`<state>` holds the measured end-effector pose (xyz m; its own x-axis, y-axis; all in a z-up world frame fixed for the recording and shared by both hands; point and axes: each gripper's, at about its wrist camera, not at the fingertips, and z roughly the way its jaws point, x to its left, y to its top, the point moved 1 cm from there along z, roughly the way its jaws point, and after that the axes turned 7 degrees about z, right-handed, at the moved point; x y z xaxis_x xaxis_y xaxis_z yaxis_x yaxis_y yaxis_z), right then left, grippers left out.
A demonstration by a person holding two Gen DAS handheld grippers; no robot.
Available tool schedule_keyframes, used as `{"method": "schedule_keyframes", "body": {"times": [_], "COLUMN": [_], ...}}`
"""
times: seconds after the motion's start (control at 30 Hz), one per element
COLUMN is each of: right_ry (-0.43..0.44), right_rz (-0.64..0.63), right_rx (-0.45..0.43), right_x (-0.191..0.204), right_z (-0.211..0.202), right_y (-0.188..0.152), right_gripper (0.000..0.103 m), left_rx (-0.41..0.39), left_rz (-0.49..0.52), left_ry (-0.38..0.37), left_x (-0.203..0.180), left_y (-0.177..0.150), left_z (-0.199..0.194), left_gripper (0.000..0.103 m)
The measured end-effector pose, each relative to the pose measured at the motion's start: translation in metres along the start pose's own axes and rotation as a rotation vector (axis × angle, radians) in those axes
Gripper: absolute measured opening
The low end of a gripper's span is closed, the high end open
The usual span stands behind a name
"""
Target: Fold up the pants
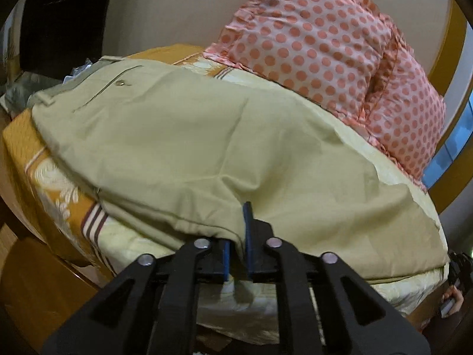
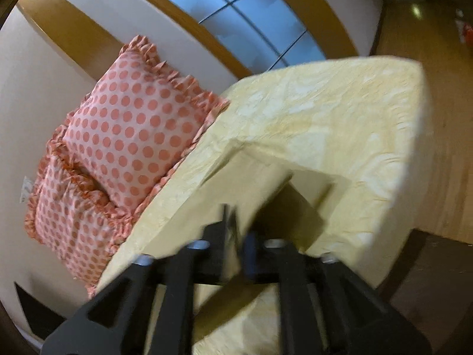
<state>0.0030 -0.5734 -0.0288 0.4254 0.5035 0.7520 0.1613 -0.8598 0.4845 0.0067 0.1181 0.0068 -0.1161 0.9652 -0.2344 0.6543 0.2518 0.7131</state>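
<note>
Beige pants [image 1: 189,148] lie spread on the bed, waistband and back pocket at the far left. My left gripper [image 1: 238,254] is shut on the near edge of the pants, cloth pinched between its blue pads. In the right wrist view, my right gripper [image 2: 236,245] is shut on a lifted end of the pants [image 2: 207,207], held above the bed; the view is blurred by motion.
The bed has a yellow and orange patterned sheet [image 1: 53,183] [image 2: 340,112]. Pink polka-dot pillows [image 1: 325,47] [image 2: 127,136] lean against the wall behind. A window [image 2: 248,9] and wooden floor [image 2: 428,59] lie beyond.
</note>
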Motion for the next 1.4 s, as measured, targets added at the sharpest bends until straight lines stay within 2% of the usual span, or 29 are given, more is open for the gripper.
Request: {"method": "schedule_keyframes", "body": {"times": [0.03, 0.07, 0.1, 0.17, 0.3, 0.37, 0.43, 0.53, 0.63, 0.7, 0.73, 0.83, 0.93, 1.0, 1.1, 1.2, 1.27, 1.3, 1.33, 1.37, 1.4], "right_ry": [-0.018, -0.033, -0.052, -0.08, -0.09, -0.036, -0.001, 0.025, -0.068, -0.086, -0.089, -0.032, 0.083, 0.196, 0.402, 0.594, 0.657, 0.673, 0.665, 0.656, 0.652], "right_rz": [0.004, 0.001, -0.012, -0.013, -0.071, -0.091, -0.141, -0.212, -0.266, -0.268, -0.282, -0.337, -0.419, -0.469, -0.571, -0.695, -0.756, -0.827, -0.906, -0.95, -1.0], "right_rx": [-0.047, -0.098, -0.124, -0.111, -0.119, -0.089, -0.079, -0.093, -0.13, -0.147, -0.147, -0.126, -0.099, -0.064, 0.044, 0.248, 0.381, 0.476, 0.553, 0.6, 0.687], "right_x": [-0.005, -0.009, -0.012, -0.019, -0.019, -0.016, -0.008, 0.004, 0.007, 0.004, 0.003, 0.017, 0.063, 0.103, 0.18, 0.253, 0.279, 0.292, 0.301, 0.304, 0.305], "right_z": [-0.011, -0.019, -0.023, -0.02, -0.014, -0.009, -0.005, 0.001, 0.007, 0.006, 0.006, 0.004, 0.002, -0.003, -0.006, -0.002, 0.002, 0.005, 0.006, 0.006, 0.006], "right_y": [0.001, 0.002, 0.003, 0.003, -0.007, -0.015, -0.026, -0.037, -0.038, -0.037, -0.036, -0.033, -0.038, -0.052, -0.1, -0.189, -0.244, -0.286, -0.323, -0.344, -0.372], "right_gripper": [0.081, 0.087, 0.086, 0.078, 0.069, 0.057, 0.055, 0.041, 0.038, 0.024, 0.003, 0.003, 0.003, 0.003, 0.003, 0.003, 0.003, 0.003, 0.003, 0.007, 0.012], "left_rx": [-0.014, -0.022, -0.028, -0.043, -0.089, -0.106, -0.154, -0.23, -0.239, -0.23, -0.224, -0.214, -0.213, -0.217, -0.221, -0.222, -0.219, -0.216, -0.212, -0.208, -0.192], "left_rz": [-0.005, -0.008, -0.01, -0.01, -0.007, -0.02, -0.039, -0.059, -0.104, -0.132, -0.152, -0.194, -0.22, -0.223, -0.227, -0.244, -0.259, -0.267, -0.276, -0.281, -0.29], "left_ry": [-0.004, -0.011, -0.02, -0.031, -0.036, -0.033, 0.03, 0.085, 0.142, 0.157, 0.166, 0.156, 0.13, 0.129, 0.126, 0.102, 0.087, 0.083, 0.075, 0.07, 0.072], "left_x": [0.0, 0.001, 0.001, 0.003, 0.006, 0.01, 0.018, 0.031, 0.052, 0.063, 0.07, 0.086, 0.098, 0.102, 0.107, 0.113, 0.115, 0.117, 0.119, 0.121, 0.124], "left_y": [-0.001, -0.003, -0.005, -0.007, -0.009, -0.01, -0.009, -0.006, -0.002, -0.001, -0.001, 0.001, 0.004, 0.007, 0.013, 0.017, 0.02, 0.021, 0.023, 0.023, 0.025], "left_z": [-0.002, -0.005, -0.007, -0.012, -0.027, -0.034, -0.045, -0.06, -0.063, -0.06, -0.057, -0.054, -0.051, -0.051, -0.05, -0.048, -0.046, -0.045, -0.044, -0.043, -0.039], "left_gripper": [0.015, 0.02, 0.023, 0.037, 0.041, 0.045, 0.061, 0.07, 0.073, 0.074, 0.075, 0.077, 0.082, 0.084, 0.089, 0.093, 0.094, 0.094, 0.095, 0.096, 0.096]}}
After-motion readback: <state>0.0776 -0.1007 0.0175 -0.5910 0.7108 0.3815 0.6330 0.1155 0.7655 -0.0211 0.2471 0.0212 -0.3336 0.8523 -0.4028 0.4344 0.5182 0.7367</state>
